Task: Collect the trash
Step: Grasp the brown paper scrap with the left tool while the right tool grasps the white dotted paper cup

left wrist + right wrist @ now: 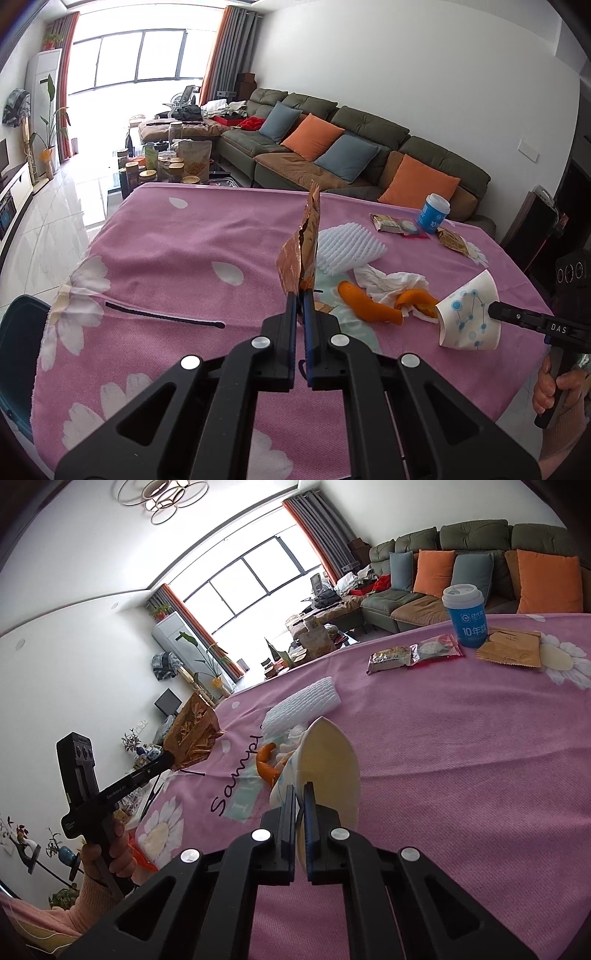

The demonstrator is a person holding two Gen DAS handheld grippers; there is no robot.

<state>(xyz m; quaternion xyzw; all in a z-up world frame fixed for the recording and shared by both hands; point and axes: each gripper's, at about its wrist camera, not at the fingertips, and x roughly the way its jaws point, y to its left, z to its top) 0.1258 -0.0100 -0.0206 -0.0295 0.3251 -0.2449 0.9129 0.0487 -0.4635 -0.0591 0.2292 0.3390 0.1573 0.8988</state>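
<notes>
My left gripper [300, 295] is shut on a torn brown snack wrapper [303, 247] and holds it upright above the pink tablecloth [177, 236]; it also shows in the right wrist view [194, 734]. My right gripper [300, 788] is shut on the rim of a squashed white paper cup [328, 760] with blue dots, also seen in the left wrist view [469, 314]. On the cloth lie orange peel [369, 306], crumpled tissue [391, 282], white foam netting [349, 245], snack packets [413, 655], a brown packet [511, 650] and a blue lidded cup [466, 616].
A dark bin [18, 354] stands at the table's left edge. A black strap [162, 315] lies on the cloth. A sofa [354, 147] with cushions runs behind the table. A low table with jars [170, 162] stands beyond.
</notes>
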